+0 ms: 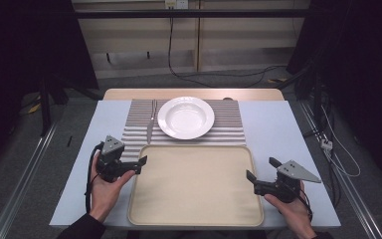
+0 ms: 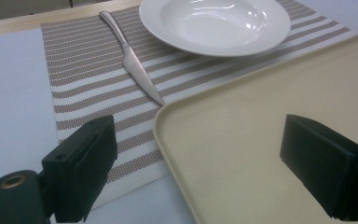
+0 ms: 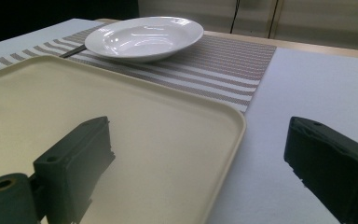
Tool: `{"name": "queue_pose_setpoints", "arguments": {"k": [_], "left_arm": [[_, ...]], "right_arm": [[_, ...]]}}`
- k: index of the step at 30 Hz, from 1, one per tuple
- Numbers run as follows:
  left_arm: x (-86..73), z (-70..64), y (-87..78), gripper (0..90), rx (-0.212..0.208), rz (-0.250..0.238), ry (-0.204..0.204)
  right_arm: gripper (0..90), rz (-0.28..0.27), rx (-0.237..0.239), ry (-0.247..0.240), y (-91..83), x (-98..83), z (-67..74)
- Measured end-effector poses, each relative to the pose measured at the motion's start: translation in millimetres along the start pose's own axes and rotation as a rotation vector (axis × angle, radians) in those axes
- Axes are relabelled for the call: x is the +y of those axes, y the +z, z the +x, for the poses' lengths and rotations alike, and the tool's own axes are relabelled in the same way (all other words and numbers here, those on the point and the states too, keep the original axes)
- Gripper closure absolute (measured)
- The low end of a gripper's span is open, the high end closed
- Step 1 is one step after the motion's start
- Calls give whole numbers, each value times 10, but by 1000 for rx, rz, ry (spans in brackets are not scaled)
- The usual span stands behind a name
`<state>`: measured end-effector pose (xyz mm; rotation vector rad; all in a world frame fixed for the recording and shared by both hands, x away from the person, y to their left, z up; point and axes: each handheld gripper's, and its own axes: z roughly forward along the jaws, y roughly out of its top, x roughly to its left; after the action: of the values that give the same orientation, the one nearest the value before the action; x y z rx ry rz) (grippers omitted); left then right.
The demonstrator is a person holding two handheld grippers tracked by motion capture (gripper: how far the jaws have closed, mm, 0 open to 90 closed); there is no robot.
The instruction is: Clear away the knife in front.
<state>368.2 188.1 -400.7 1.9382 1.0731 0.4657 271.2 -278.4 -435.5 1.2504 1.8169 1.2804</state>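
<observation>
High view: the left gripper [image 1: 140, 163] and right gripper [image 1: 261, 176] hover at either side edge of the empty tray [image 1: 195, 220], jaws apart, holding nothing. Beyond the tray, a white plate [image 1: 186, 117] and a knife [image 1: 150, 127] lie on a striped mat [image 1: 231, 124].

Left gripper view: open jaws straddle the tray's near-left rim [image 2: 168, 135] (no contact that I can see); the knife tip lies just beside the tray corner.

Right gripper view: open jaws straddle the tray's right rim [image 3: 228, 140].

Judging by this, nothing is grasped yet; gripping and moving things remains.
</observation>
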Motion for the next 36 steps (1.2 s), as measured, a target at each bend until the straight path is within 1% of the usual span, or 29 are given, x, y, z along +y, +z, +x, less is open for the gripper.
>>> {"name": "queue_pose_setpoints", "arguments": {"k": [1,2,3,4,5,6,7,9,10,13,14,16,18,21,22,24,25,27,28,29,31,33,34,35,36], "left_arm": [[15,12,7,109,-7,-2,-7],[36,20,8,112,11,7,7],[54,30,14,108,24,5,18],[54,30,14,100,24,5,18],[72,39,17,100,33,10,21],[86,47,26,100,33,15,22],[115,56,42,100,25,28,29],[138,63,62,101,33,28,36],[152,72,76,101,28,27,28],[185,93,100,102,27,35,32],[215,110,123,107,23,26,16],[234,120,138,119,24,31,18],[278,155,184,119,43,28,30],[300,185,228,119,47,38,37],[320,224,266,130,48,37,45],[349,254,302,138,59,45,46],[361,264,319,138,57,38,37],[374,273,331,142,54,37,34],[390,280,343,142,60,45,41],[401,282,364,144,60,40,40],[440,301,424,157,57,55,30],[450,311,440,157,58,56,24],[455,340,469,161,63,57,12],[458,352,496,172,57,59,2],[459,368,521,180,62,61,0]], "right_arm": [[72,1,0,0,2,0,-3],[71,0,1,1,3,1,-4],[70,1,-1,1,3,3,-2],[70,1,1,1,4,4,1],[70,1,1,1,4,4,1],[70,2,5,-1,10,5,5],[70,4,4,0,12,6,7],[70,6,7,1,14,5,10],[70,4,6,-3,12,5,8],[70,0,6,-2,11,7,3],[70,-1,6,-1,14,10,4],[70,2,9,-4,25,11,6],[70,5,11,-8,34,13,11],[70,6,13,-9,45,18,15],[70,8,12,-10,48,19,17],[70,10,13,-11,54,21,20],[71,10,13,-11,55,22,22],[71,5,16,-18,59,24,25],[71,7,18,-19,61,24,25],[71,9,17,-20,64,26,25],[72,10,20,-16,72,29,30],[72,10,23,-19,77,32,34],[72,10,24,-21,79,31,34],[72,11,25,-20,80,30,35],[72,12,26,-20,83,29,34]]}}
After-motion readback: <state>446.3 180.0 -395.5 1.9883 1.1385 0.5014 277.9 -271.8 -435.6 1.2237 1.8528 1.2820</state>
